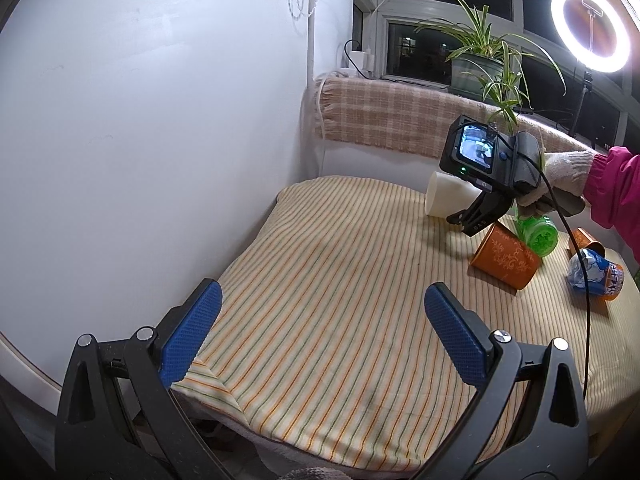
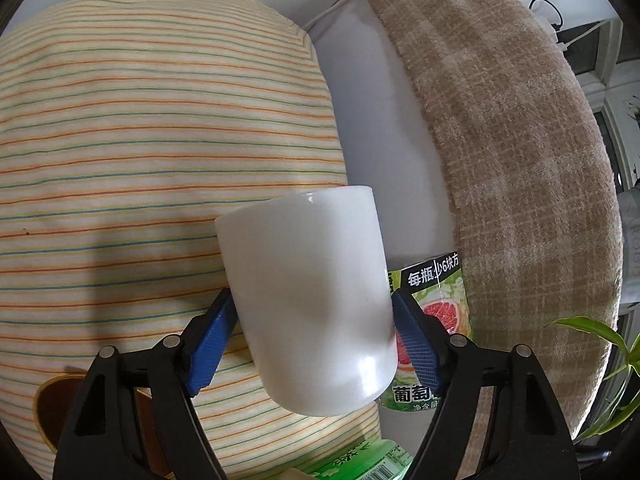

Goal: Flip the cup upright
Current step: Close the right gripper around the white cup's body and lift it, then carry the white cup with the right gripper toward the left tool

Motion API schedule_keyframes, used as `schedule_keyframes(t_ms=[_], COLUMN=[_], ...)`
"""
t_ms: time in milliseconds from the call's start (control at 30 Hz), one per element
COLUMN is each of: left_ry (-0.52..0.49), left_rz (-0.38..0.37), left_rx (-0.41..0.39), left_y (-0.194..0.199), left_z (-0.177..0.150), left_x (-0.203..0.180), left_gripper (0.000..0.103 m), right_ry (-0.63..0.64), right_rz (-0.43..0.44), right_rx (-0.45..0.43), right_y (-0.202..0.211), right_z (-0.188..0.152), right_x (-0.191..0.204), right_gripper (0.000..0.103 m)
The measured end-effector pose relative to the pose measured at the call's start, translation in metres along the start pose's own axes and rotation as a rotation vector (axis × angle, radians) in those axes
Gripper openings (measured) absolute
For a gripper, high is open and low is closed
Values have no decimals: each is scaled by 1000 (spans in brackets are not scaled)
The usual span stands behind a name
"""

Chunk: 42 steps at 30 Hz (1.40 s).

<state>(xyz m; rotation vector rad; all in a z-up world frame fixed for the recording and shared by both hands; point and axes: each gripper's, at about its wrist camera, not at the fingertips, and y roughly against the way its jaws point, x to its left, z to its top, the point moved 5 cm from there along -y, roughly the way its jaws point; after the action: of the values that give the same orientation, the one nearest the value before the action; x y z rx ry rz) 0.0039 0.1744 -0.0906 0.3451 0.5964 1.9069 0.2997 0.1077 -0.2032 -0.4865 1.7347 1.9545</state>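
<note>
A plain white cup (image 2: 316, 312) is clamped between the blue pads of my right gripper (image 2: 316, 344). In the left wrist view the same cup (image 1: 448, 199) lies tilted on its side at the far edge of the striped cloth, with the right gripper (image 1: 474, 220) closed around it, held by a gloved hand. My left gripper (image 1: 324, 332) is open and empty, low over the near part of the cloth, far from the cup.
The table carries a striped cloth (image 1: 340, 280). An orange patterned cup (image 1: 506, 258) lies on its side, beside a green bottle (image 1: 540, 236), a second orange cup (image 1: 586, 240) and a blue-orange can (image 1: 596, 272). A white wall (image 1: 160, 140) stands left. A plaid cloth (image 1: 400, 120) covers the sill.
</note>
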Motion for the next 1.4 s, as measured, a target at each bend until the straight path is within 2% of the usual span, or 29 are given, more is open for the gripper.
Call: schedule_keyframes(t_ms=[133, 367, 533, 733, 900, 1067, 1267, 1400], left_ry=[-1, -2, 4, 9, -3, -12, -35, -55], left_rz=[-1, -4, -7, -32, -60, -92, -161, -231], left_rx=[0, -12, -25, -44, -52, -64, -62, -41], left_y=[0, 3, 8, 16, 24, 30, 32, 31], left_z=[-1, 1, 3, 4, 4, 7, 8, 6], left_x=[0, 1, 3, 1, -8, -20, -45, -69], left_gripper=[103, 103, 103, 103, 103, 103, 103, 103], right_ry=[-23, -70, -169, -378, -607, -816, -1116, -1289], right_rz=[8, 30, 79, 198, 325, 431, 564, 620], right_rx=[-23, -115, -236, -421, -515, -538, -500, -404], right_y=[10, 48, 93, 163, 204, 228, 235, 219], right_z=[0, 12, 13, -3, -43, -91, -163, -208], right_x=[-2, -5, -8, -3, 4, 12, 22, 50], right_gripper=[77, 77, 77, 77, 77, 78, 78, 78])
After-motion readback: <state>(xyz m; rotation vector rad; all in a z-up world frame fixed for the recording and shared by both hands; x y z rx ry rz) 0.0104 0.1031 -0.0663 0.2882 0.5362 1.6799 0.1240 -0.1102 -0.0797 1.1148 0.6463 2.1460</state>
